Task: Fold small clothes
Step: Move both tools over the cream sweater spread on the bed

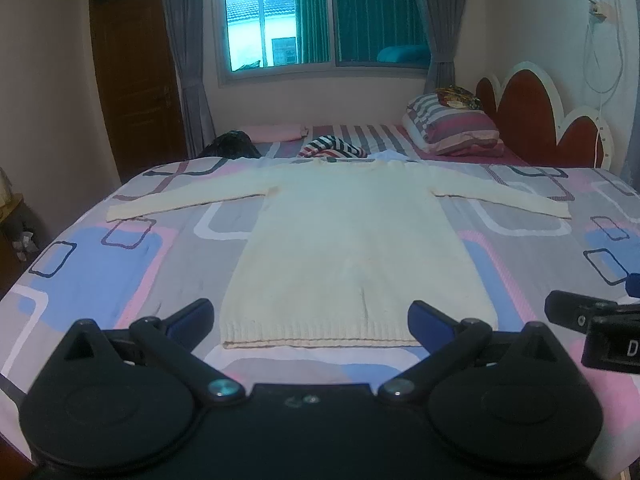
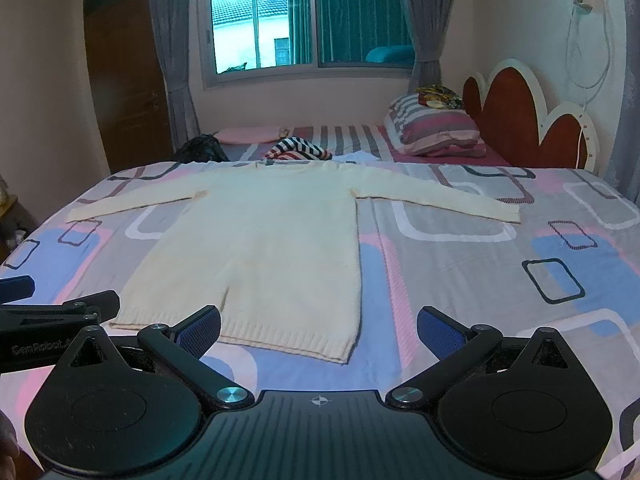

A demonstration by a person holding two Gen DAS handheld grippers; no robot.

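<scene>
A cream knitted sweater (image 1: 340,248) (image 2: 264,248) lies flat on the bed, hem toward me, both sleeves spread out sideways. My left gripper (image 1: 312,318) hangs open just short of the ribbed hem, nothing between its blue-padded fingers. My right gripper (image 2: 318,326) is open too, over the hem's right corner, jaws wide and empty. The right gripper's finger (image 1: 580,312) shows at the right edge of the left wrist view; the left gripper's finger (image 2: 60,312) shows at the left edge of the right wrist view.
The bed cover (image 1: 120,264) is grey, pink and blue with square patterns. Beyond the sweater lie a striped garment (image 1: 334,148), a dark garment (image 1: 232,146), a pink folded cloth (image 1: 272,132) and a striped pillow (image 1: 452,126). A red headboard (image 1: 532,120) stands at right.
</scene>
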